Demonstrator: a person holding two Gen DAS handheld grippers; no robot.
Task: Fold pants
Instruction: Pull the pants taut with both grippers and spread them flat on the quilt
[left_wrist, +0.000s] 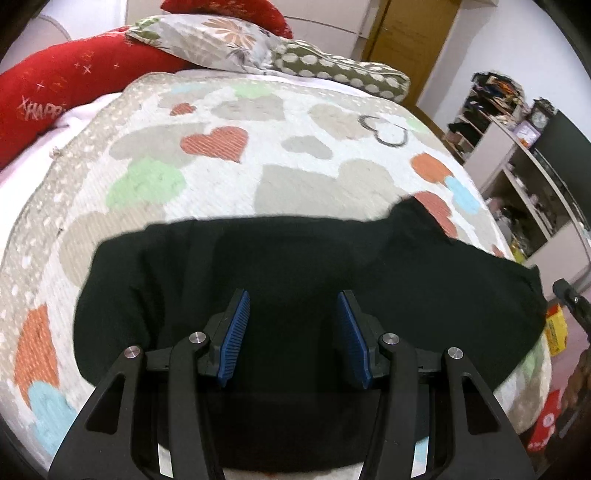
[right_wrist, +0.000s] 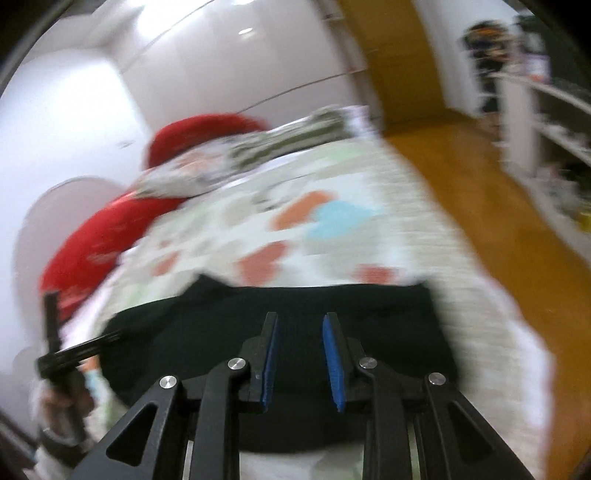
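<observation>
Black fabric pants (left_wrist: 295, 258), already doubled into a broad flat panel, lie across the near part of a bed covered by a cream quilt printed with orange, green, blue and grey hearts (left_wrist: 221, 110). The left gripper (left_wrist: 293, 299) hangs tilted down above the garment, its 2 blue ribbed pads (left_wrist: 234, 336) standing well apart with only dark cloth visible below and between them, nothing pinched. The right gripper (right_wrist: 300, 319), caught in a blurred view, points over the same pants (right_wrist: 369, 314); its 2 blue pads (right_wrist: 332, 362) are closer together but still parted, gripping nothing, and the folded edge lies just beyond its tips. At that view's left edge a hand (right_wrist: 62, 402) grasps the other black tool. A long red cushion (left_wrist: 74, 77) and patterned pillows (left_wrist: 229, 40) line the bed's far end.
</observation>
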